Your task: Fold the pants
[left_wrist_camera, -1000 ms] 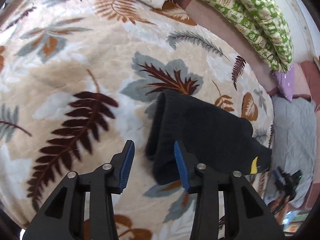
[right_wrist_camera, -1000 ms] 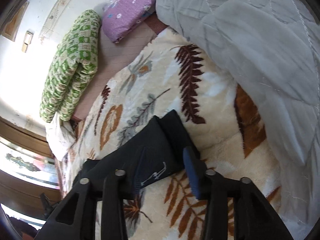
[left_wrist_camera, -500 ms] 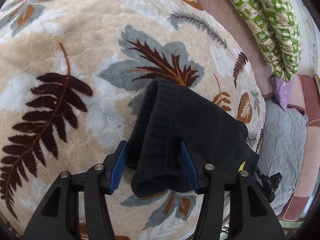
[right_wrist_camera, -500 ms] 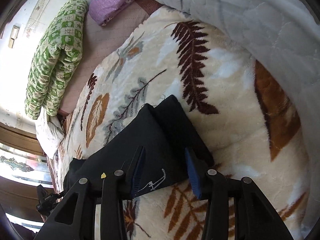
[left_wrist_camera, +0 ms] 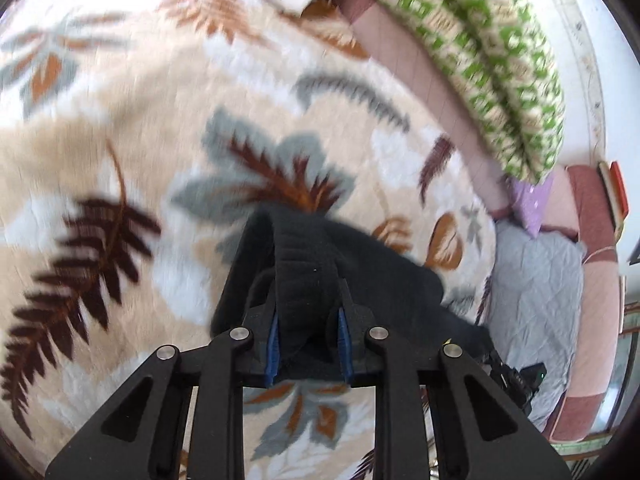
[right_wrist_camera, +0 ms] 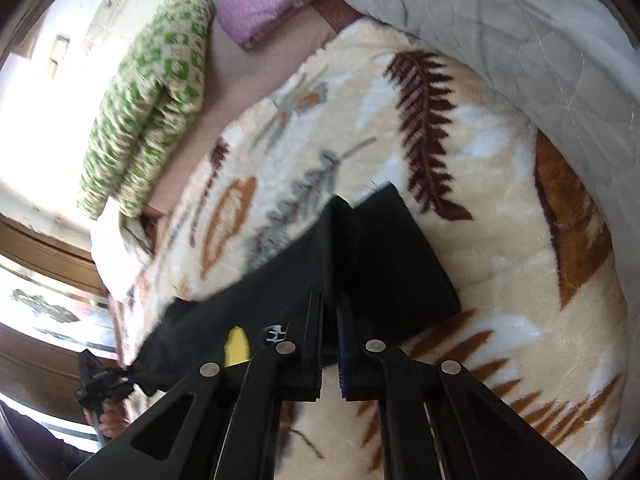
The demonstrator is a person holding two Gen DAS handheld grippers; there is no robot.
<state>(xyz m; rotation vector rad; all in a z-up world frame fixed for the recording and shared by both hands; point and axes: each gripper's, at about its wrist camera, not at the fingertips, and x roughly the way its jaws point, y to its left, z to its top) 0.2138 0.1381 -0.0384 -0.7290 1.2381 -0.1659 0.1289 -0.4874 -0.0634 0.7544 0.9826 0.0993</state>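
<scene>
- Pinching the black pants (left_wrist_camera: 360,280) at their ribbed end, my left claw (left_wrist_camera: 306,344) is clamped tight.
- My right claw (right_wrist_camera: 330,344) grips the other end, lifted off the leaf-print blanket (right_wrist_camera: 500,280).

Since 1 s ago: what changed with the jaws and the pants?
Both sets of jaws were open over the black pants. Now the left gripper has shut on the ribbed waistband end, and the right gripper has pinched the folded leg end. Both views are blurred. The leaf-print blanket and green quilt are unchanged.
</scene>
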